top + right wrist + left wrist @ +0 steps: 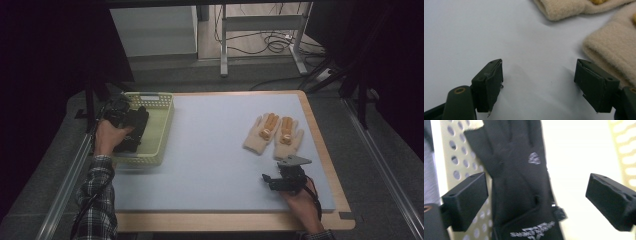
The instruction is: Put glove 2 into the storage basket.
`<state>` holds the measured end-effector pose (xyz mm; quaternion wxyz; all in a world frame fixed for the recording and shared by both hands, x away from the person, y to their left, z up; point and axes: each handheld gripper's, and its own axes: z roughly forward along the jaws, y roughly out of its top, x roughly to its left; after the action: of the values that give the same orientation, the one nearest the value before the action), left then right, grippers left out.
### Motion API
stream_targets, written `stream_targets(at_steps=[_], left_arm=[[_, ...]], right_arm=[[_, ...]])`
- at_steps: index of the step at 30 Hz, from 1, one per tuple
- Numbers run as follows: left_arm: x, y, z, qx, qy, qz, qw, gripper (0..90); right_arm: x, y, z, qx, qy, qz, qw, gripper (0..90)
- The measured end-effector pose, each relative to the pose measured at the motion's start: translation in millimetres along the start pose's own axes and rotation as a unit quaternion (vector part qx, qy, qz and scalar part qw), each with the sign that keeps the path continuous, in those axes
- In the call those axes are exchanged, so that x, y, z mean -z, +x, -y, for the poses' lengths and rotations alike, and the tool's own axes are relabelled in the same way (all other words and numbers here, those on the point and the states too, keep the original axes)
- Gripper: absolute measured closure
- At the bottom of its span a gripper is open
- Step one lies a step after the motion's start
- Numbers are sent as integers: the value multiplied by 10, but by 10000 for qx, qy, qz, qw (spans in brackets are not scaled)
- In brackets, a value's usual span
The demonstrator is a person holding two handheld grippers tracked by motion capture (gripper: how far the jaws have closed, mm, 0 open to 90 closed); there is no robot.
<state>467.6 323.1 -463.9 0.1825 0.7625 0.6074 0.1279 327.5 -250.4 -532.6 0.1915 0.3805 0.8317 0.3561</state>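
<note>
Dropping a black glove (519, 187) into the yellow-green basket (162, 125).
My left gripper (536, 200) has its jaws spread, glove lying loose between them. Next: my right gripper (539, 82), jaws spread, must pinch the beige gloves (614, 47) just ahead.

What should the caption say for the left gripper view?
Open left tool above a black glove lying in the yellow basket.

Dim surroundings, blurred overexposed close-ups
</note>
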Motion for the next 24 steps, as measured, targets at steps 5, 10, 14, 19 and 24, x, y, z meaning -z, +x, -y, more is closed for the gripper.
stream_targets(at_steps=[5,10,14,19,24], left_arm=[[170,-118,108,-153,-585,331,9976,20],[265,-243,184,-400,-853,457,9945,7],[349,-402,254,-665,-1110,610,9897,3],[455,-671,352,-1085,-1442,776,9805,0],[500,-830,413,-1268,-1602,860,9751,0]], right_arm=[[0,0,0,1,1,1,10000,228],[0,1,0,1,2,3,10000,228],[0,1,0,1,3,3,10000,228],[1,1,0,1,7,4,10000,228],[3,0,0,4,16,4,10000,228]])
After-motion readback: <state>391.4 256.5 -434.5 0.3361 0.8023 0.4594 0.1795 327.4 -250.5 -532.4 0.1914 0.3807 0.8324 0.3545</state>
